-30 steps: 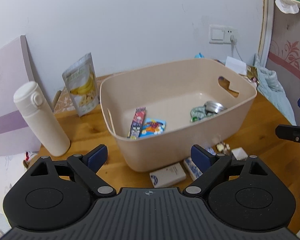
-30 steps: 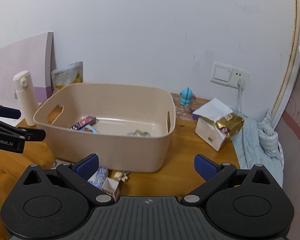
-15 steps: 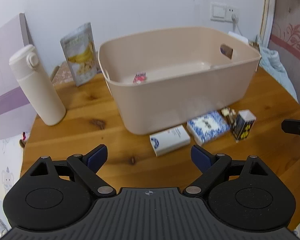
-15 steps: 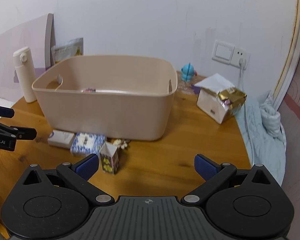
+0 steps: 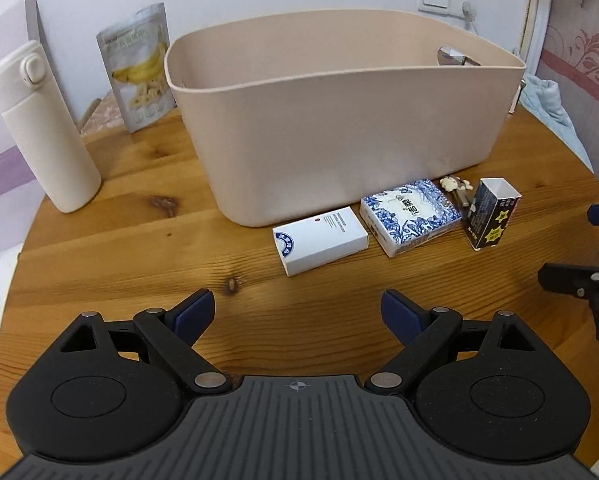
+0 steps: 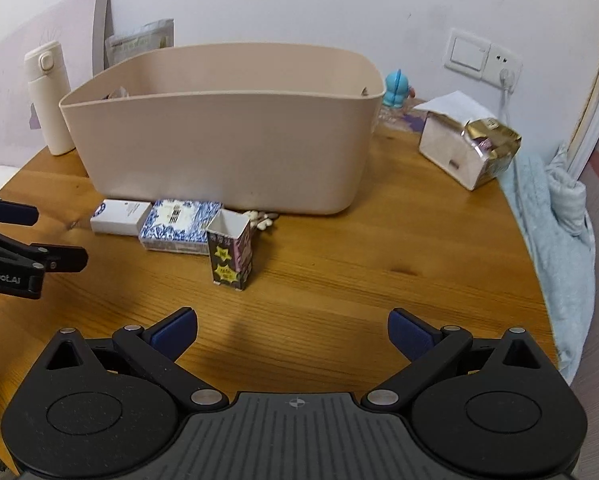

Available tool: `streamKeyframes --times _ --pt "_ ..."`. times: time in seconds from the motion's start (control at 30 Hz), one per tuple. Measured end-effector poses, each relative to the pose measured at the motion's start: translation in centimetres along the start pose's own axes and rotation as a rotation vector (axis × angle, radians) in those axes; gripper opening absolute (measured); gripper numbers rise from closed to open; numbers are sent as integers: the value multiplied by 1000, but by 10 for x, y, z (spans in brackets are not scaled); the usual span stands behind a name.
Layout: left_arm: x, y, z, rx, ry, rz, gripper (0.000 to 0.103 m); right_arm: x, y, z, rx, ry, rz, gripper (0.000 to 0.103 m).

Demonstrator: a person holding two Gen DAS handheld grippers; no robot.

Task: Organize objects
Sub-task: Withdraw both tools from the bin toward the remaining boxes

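Small boxes are seen lined up on the round wooden table (image 5: 99, 248), just in front of the beige bin (image 5: 339, 120), which stands toward the table's far edge. A white box (image 5: 319, 240) lies flat at the left end of the row, close against the bin's near wall. A blue-and-white patterned pack (image 5: 409, 216) is laid just beside it, and a dark carton with yellow stars (image 5: 493, 218) is stood upright, its top open, at the right end. A small pale figurine (image 5: 455, 186) is tucked between the patterned pack, the carton and the bin.

The left gripper (image 5: 297, 316) is held above bare wood nearer the table's front edge, its jaws spread wide and nothing between them. The right gripper (image 6: 293, 334) is likewise held with jaws released and empty, the starred carton (image 6: 231, 252) lying ahead of it.

Toward the table's far left edge a white bottle (image 5: 45, 128) is stood upright, with a banana-chip pouch (image 5: 139, 68) leaned against the wall beside it. At the far right a white box with a gold wrapper (image 6: 469, 148) is seen, and a blue toy (image 6: 397, 88) behind the bin.
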State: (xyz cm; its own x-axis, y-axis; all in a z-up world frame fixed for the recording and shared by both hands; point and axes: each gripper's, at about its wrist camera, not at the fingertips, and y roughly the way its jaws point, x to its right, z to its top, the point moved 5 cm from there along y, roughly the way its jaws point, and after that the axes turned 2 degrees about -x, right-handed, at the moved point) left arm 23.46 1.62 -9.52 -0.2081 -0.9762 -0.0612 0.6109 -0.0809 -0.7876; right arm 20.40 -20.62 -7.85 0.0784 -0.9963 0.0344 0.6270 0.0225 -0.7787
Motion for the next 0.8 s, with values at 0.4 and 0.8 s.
streamKeyframes --times 0.4,0.8 --pt "3 20 5 2 -34 -40 92 -11 27 4 -29 -1 26 103" --pt "7 37 13 20 -59 -13 92 -16 48 9 -42 1 37 103"
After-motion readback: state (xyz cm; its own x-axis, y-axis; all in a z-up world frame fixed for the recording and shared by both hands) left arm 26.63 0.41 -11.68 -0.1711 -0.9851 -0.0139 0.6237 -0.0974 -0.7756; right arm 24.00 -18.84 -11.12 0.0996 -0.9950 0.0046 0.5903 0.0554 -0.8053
